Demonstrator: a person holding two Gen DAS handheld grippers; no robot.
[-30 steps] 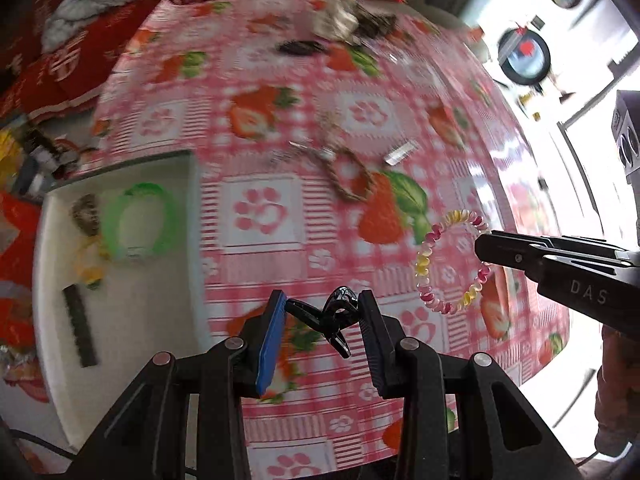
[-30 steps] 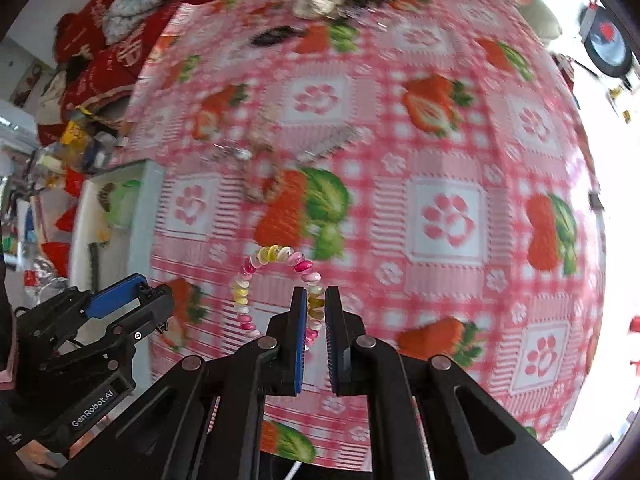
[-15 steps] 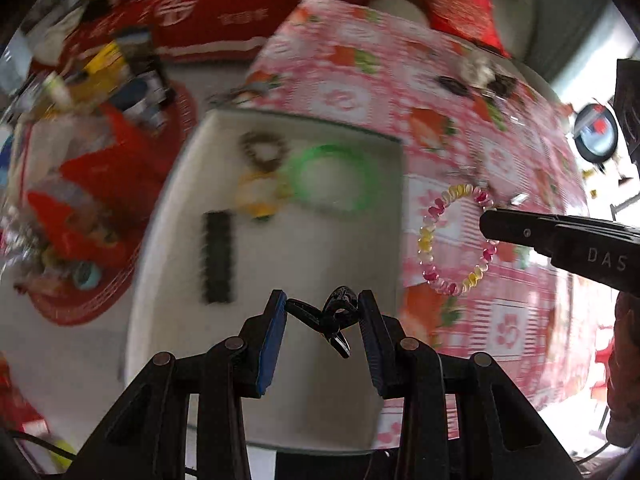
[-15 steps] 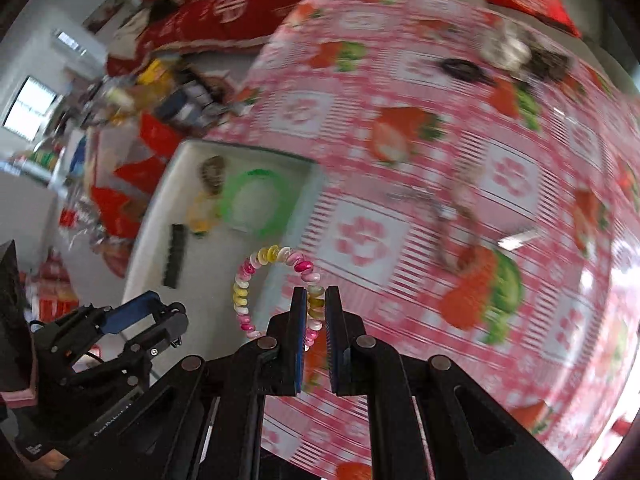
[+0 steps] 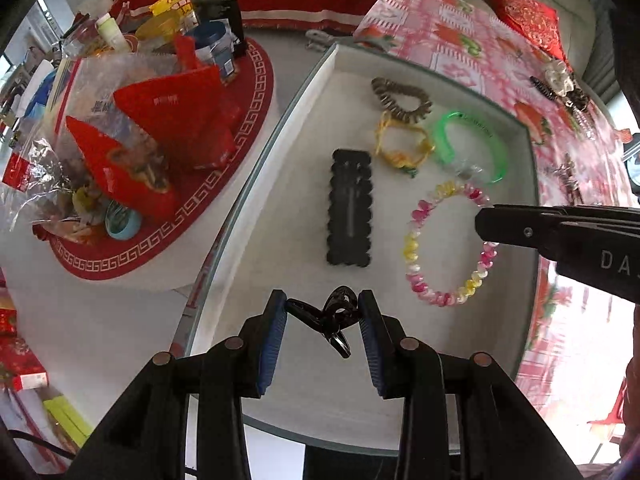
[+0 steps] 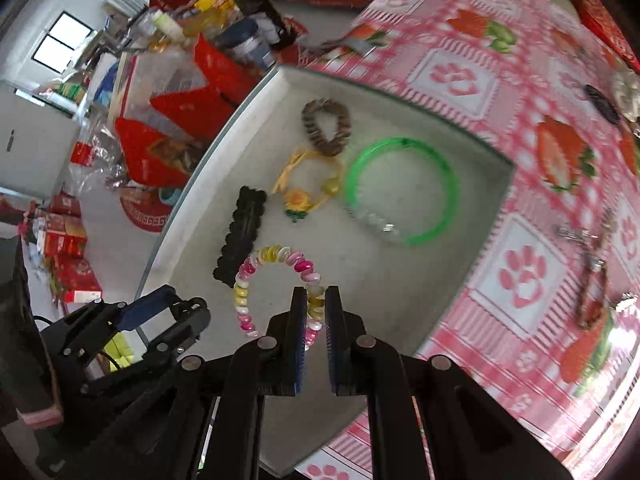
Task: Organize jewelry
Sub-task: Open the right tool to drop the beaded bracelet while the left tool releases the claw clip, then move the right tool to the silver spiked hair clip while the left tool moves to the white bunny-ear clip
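The left tool [image 5: 322,318] pinches a black hair clip [image 5: 326,316] above the white tray [image 5: 280,184]; the right tool [image 6: 316,312] clamps a pink-and-yellow bead bracelet [image 6: 272,276] over the same tray. Both items hang clear of its floor.

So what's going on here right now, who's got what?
A person is sorting jewelry into a white tray with handheld tongs. The left tongs grip a small black claw clip over the tray's near end. The right tongs are shut on a pink and yellow bead bracelet, also held above the tray. Already inside lie a green bangle, a yellow cord bracelet, a brown scrunchie and a black scalloped clip. More pieces wait on the pink tablecloth.
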